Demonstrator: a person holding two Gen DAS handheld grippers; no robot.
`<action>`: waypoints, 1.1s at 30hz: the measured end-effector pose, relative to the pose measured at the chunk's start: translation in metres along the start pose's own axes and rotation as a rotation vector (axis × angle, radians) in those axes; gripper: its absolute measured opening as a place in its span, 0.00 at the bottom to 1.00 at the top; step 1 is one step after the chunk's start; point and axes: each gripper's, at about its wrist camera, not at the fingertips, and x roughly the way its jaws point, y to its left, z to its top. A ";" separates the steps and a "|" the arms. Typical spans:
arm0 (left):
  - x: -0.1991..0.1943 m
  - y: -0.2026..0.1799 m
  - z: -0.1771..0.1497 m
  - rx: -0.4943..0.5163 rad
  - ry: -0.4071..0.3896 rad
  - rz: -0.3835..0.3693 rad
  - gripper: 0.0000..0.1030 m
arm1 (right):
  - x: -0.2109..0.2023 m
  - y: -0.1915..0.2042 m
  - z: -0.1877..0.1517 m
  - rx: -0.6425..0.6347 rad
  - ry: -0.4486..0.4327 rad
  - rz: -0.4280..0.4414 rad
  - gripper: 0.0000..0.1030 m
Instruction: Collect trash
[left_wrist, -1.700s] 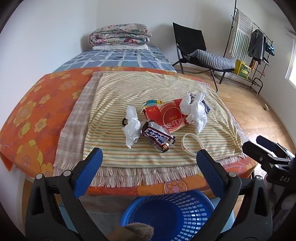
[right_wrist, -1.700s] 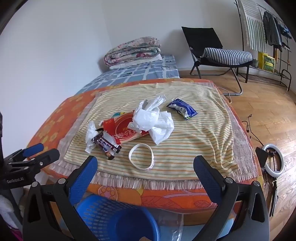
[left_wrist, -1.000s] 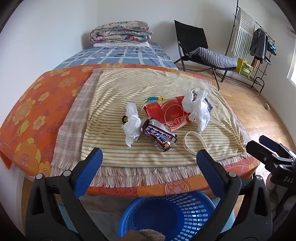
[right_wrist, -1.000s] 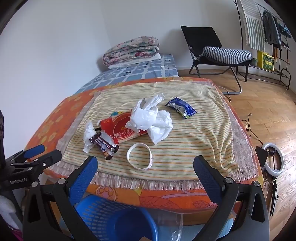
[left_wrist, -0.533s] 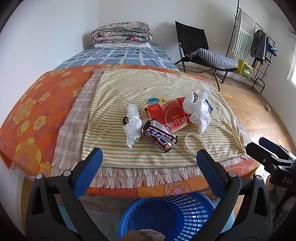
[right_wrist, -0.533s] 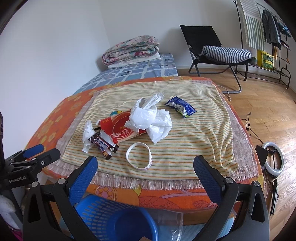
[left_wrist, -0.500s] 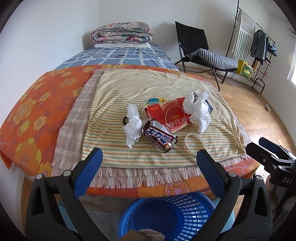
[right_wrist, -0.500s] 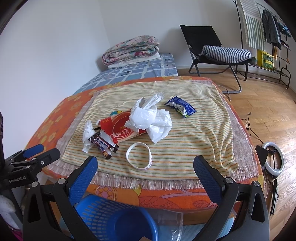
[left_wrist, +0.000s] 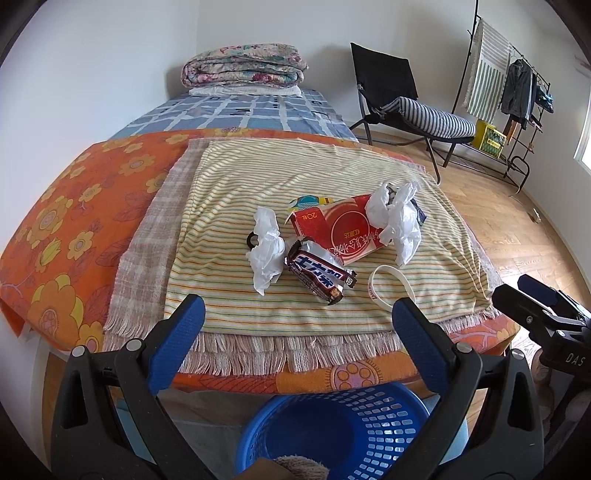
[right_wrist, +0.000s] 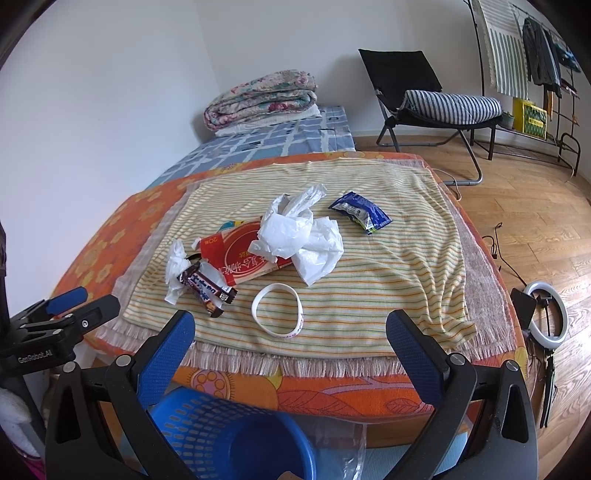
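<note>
Left wrist view: the left tongs (left_wrist: 295, 325) are held wide apart and empty above the round blue plastic basket (left_wrist: 388, 406), which is set on the floor below the near edge of the striped yellow cloth (left_wrist: 229, 206), presumably so litter can be dropped straight down. The right tongs (right_wrist: 291, 336) are likewise spread and empty. On the cloth, the trash is clustered: a dark candy-bar wrapper (left_wrist: 319, 275) lies just beside a flat red carton (left_wrist: 340, 229), with crumpled white plastic bags (left_wrist: 400, 221) on it. What lies under the carton is hidden, and the basket's near side is cut off.
</note>
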 end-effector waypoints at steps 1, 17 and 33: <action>0.000 0.000 0.000 0.000 0.000 0.000 1.00 | 0.001 0.000 0.000 0.001 0.000 0.000 0.99; 0.000 0.000 -0.001 0.001 -0.001 -0.001 1.00 | 0.002 -0.003 -0.003 0.008 0.010 0.003 0.99; 0.002 0.001 -0.001 0.000 0.002 0.000 1.00 | 0.009 -0.004 -0.003 0.024 0.055 -0.013 0.99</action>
